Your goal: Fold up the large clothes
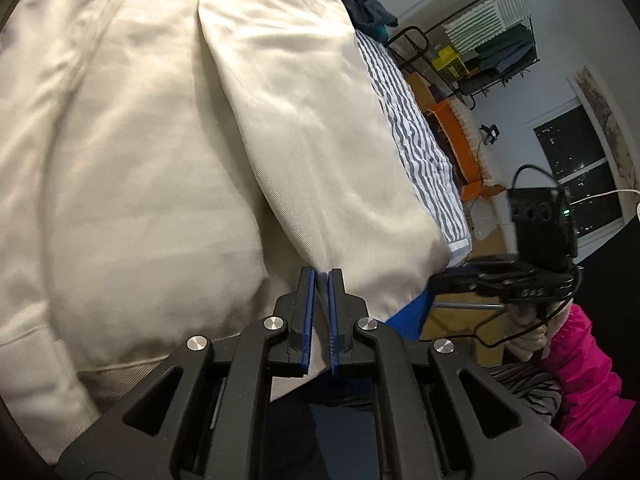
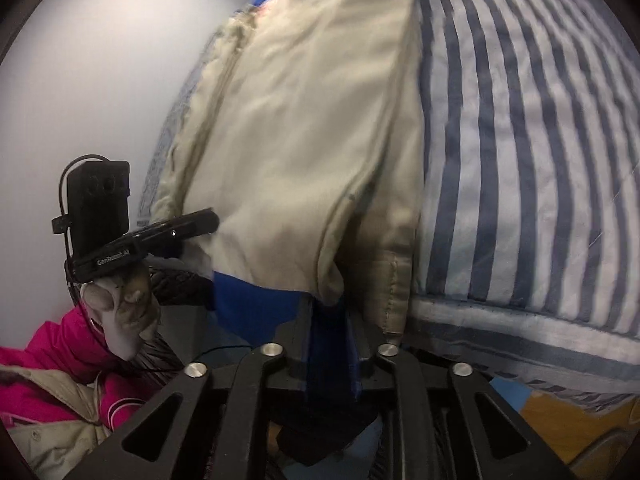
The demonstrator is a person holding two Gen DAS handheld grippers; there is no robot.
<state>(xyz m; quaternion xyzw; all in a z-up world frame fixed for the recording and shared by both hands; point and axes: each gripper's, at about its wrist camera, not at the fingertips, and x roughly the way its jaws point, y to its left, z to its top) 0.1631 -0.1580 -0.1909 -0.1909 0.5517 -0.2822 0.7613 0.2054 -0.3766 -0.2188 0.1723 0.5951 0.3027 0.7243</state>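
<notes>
The cream jacket covers most of the striped bedding; the only bare strip of bedding lies along the jacket's right edge. Beyond the jacket's far end, dark clothes block the bed top. Right of the jacket, past the bed edge, an orange bin and a drying rack stand on the floor. Below the jacket's near hem, a pink garment occupies the space.
</notes>
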